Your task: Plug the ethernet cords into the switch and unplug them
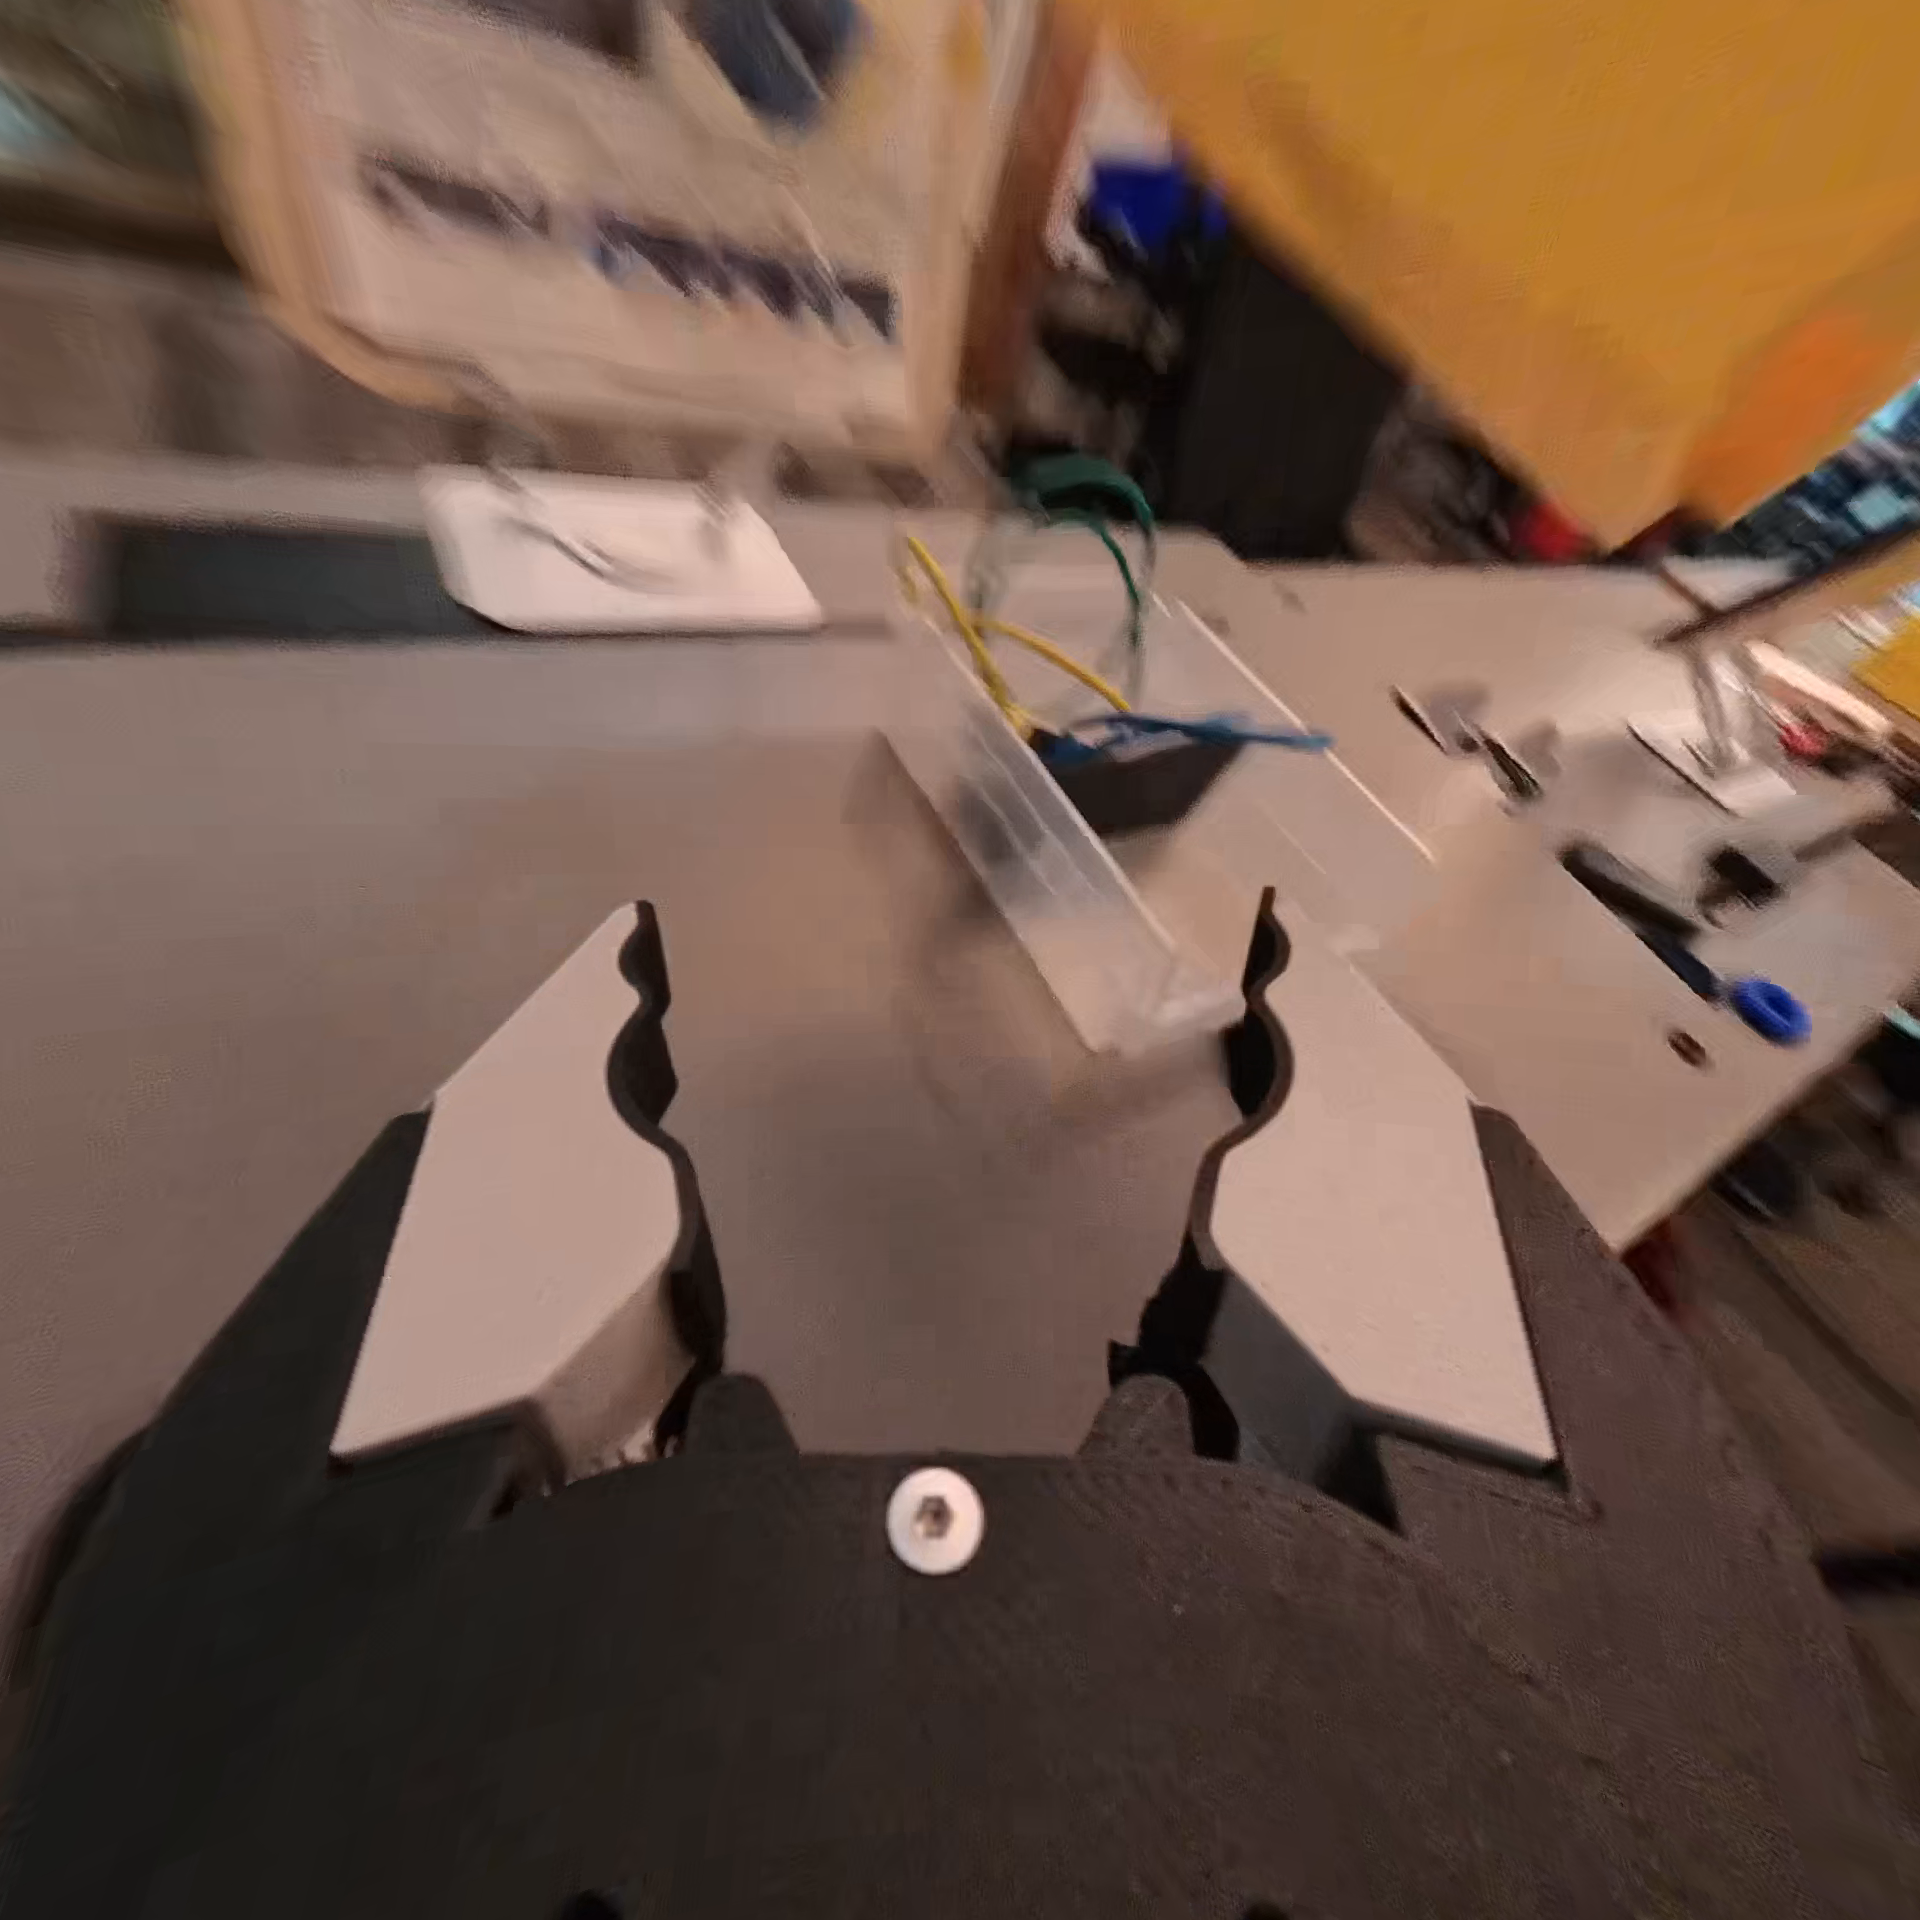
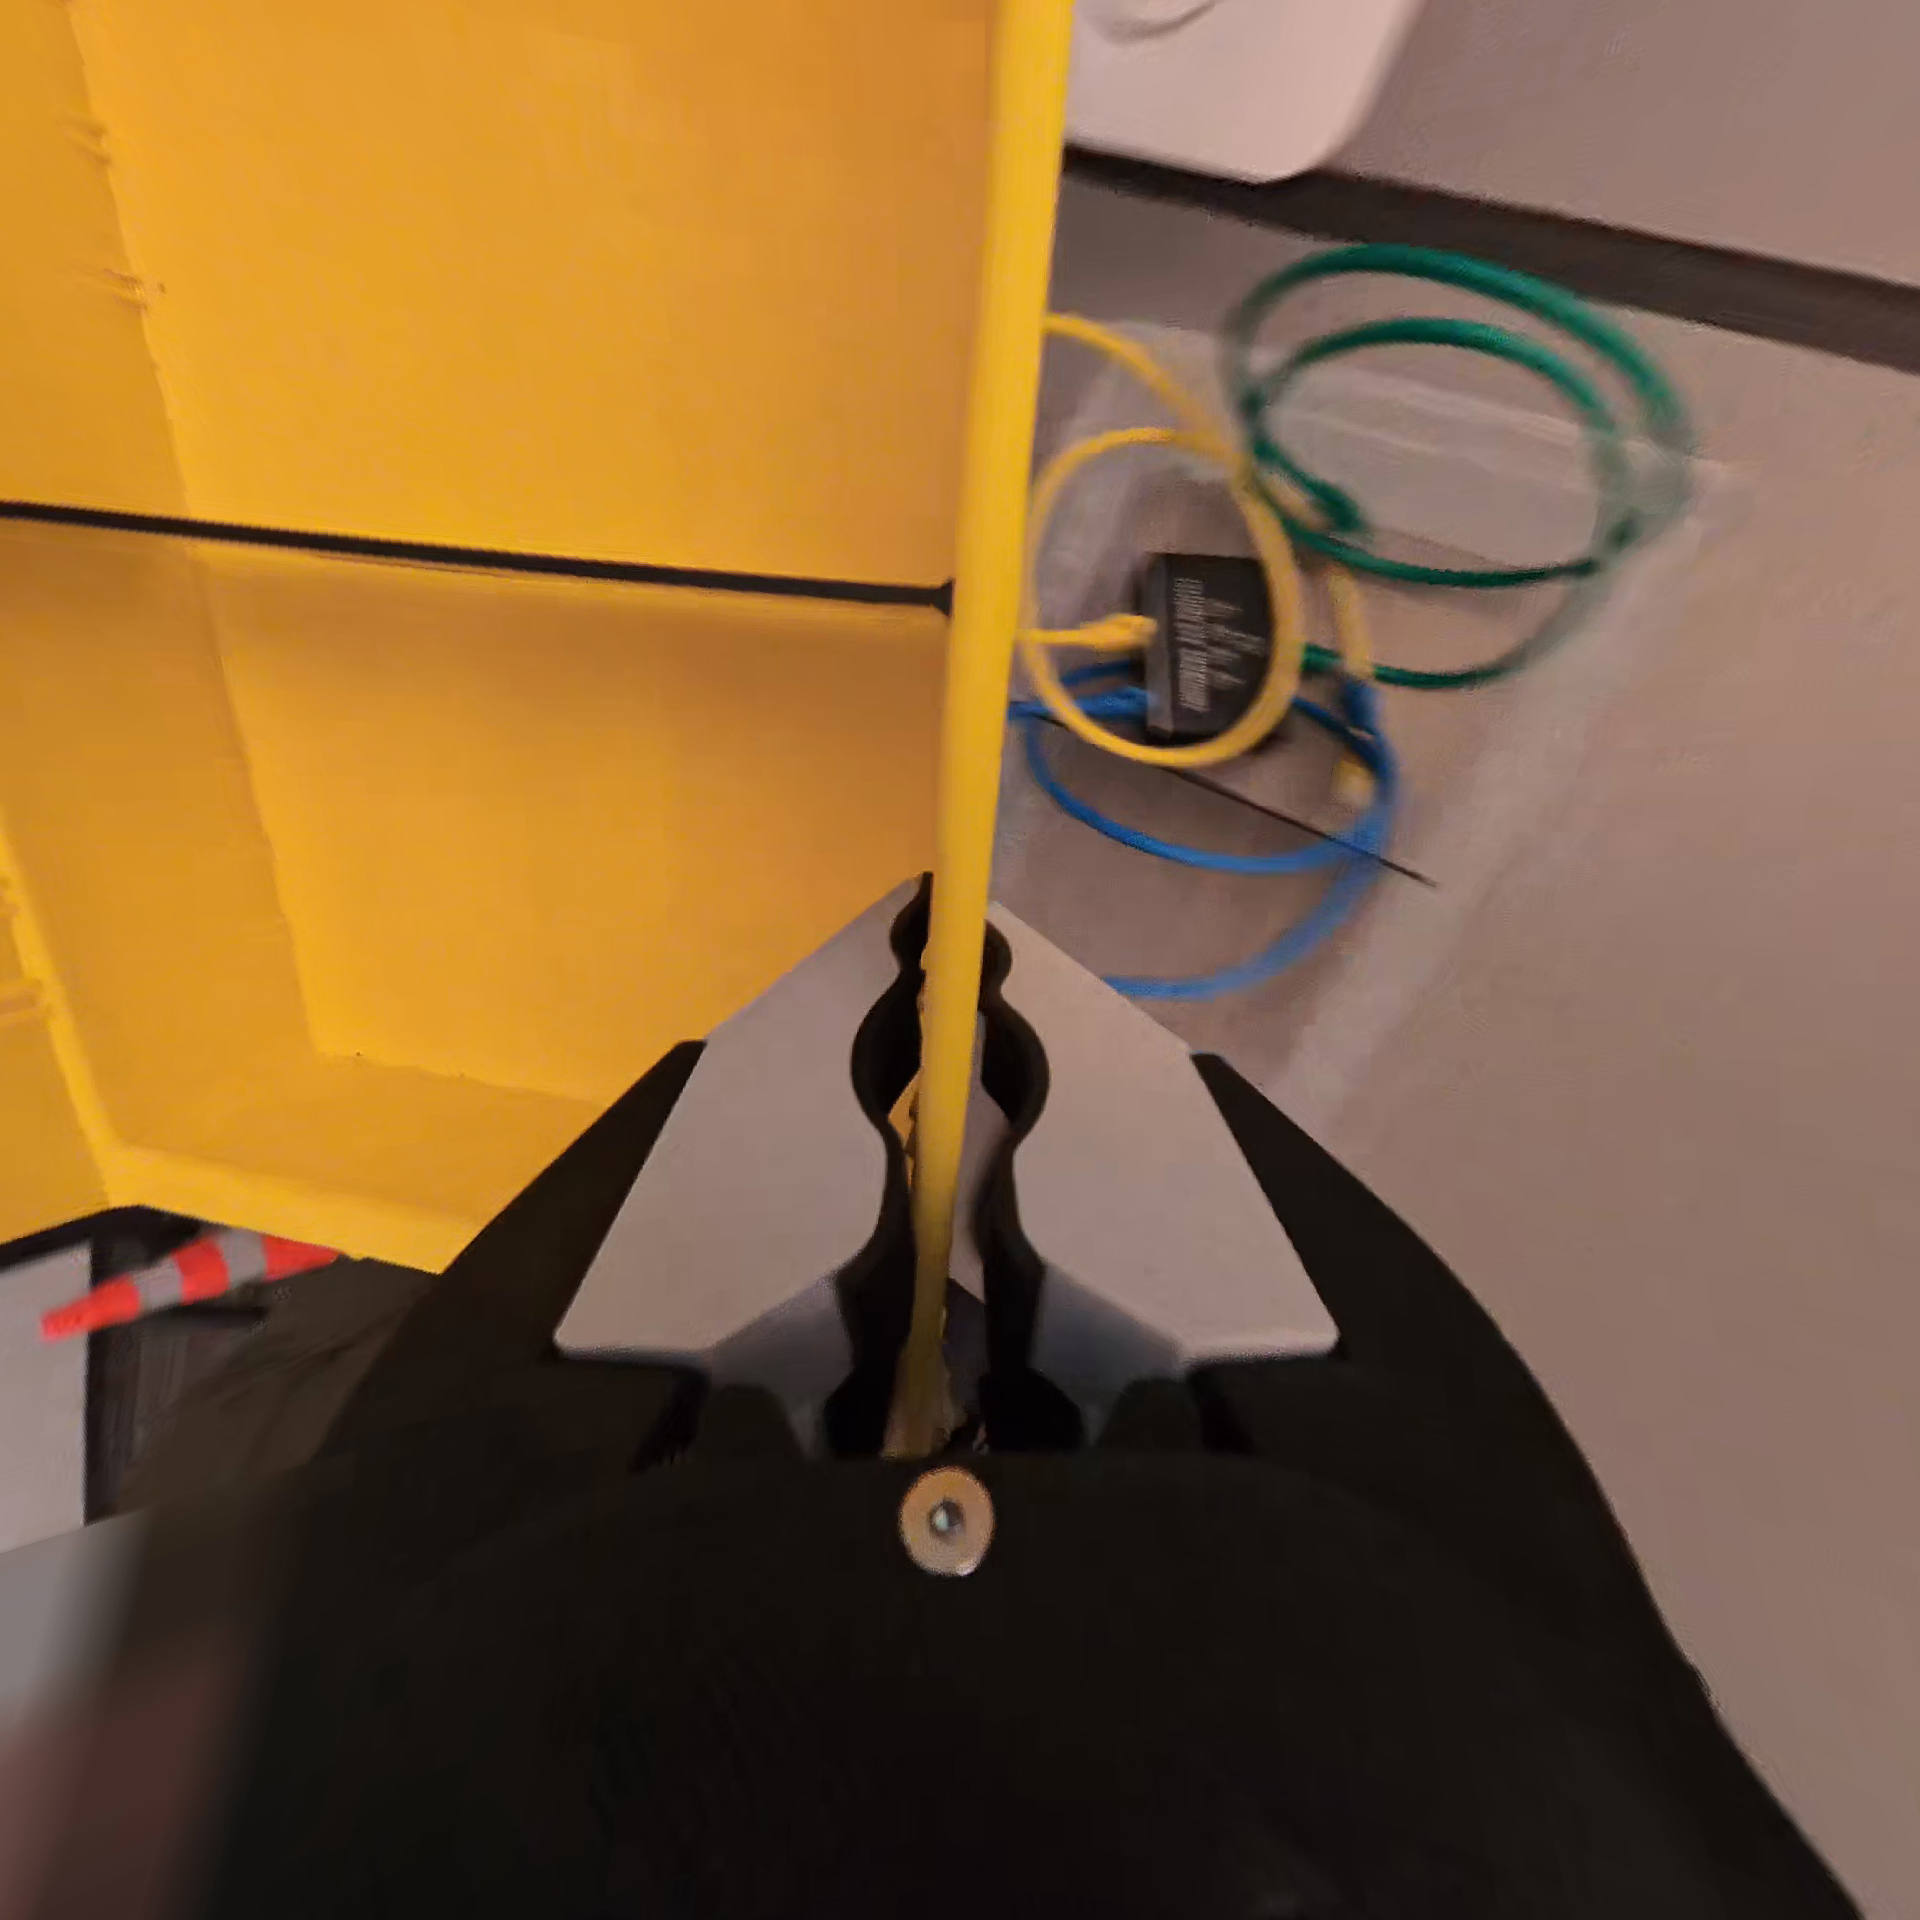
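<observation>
On grey table (image 2: 1558, 1039), black switch (image 2: 1205, 644) sits w/ yellow cord (image 2: 1081, 631) plugged into its side; blue cord (image 2: 1247, 852) and green cord (image 2: 1455, 343) loop around it. Right gripper (image 2: 951, 914) is clamped on edge of a yellow panel (image 2: 520, 312). Left gripper (image 1: 951, 914) gapes wide, empty, above table, switch well ahead behind clear strip (image 1: 1039, 873). White tray (image 1: 623, 561) further back.

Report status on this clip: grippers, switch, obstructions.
Left gripper open, empty, view blurred. Right gripper shut on yellow panel edge. Switch on table, yellow cord plugged in; green cord and blue cord coiled beside it.
</observation>
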`<move>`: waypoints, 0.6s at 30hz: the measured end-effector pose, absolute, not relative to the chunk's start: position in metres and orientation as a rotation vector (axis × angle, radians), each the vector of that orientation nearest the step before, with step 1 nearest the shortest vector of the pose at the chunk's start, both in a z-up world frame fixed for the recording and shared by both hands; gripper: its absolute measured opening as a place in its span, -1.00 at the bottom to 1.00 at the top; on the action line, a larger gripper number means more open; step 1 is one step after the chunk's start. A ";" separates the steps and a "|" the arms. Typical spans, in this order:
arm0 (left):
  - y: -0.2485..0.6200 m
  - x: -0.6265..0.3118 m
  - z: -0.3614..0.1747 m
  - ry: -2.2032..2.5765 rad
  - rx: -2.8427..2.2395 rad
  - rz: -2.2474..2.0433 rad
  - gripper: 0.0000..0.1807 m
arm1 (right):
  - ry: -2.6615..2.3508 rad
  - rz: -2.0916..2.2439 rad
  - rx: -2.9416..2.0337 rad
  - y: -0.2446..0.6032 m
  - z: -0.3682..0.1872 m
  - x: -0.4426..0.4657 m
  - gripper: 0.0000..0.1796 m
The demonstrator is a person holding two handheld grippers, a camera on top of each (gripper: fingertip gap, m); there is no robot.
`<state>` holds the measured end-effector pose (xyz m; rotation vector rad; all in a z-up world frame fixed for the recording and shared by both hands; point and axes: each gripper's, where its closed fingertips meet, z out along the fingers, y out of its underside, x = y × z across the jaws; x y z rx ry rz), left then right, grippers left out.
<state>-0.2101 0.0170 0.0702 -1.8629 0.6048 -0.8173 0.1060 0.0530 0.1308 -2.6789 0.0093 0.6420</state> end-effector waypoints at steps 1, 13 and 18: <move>0.025 -0.170 0.049 0.675 -1.934 -0.873 0.22 | 0.073 0.620 -2.641 0.035 0.134 0.142 -0.97; 0.053 0.013 -0.123 1.225 -2.669 -0.609 -0.28 | 0.765 0.373 -2.573 -0.141 -0.019 0.389 -0.97; 0.088 -0.022 -0.132 1.166 -2.782 -0.571 -0.84 | 0.811 0.422 -2.702 -0.146 -0.087 0.385 -0.97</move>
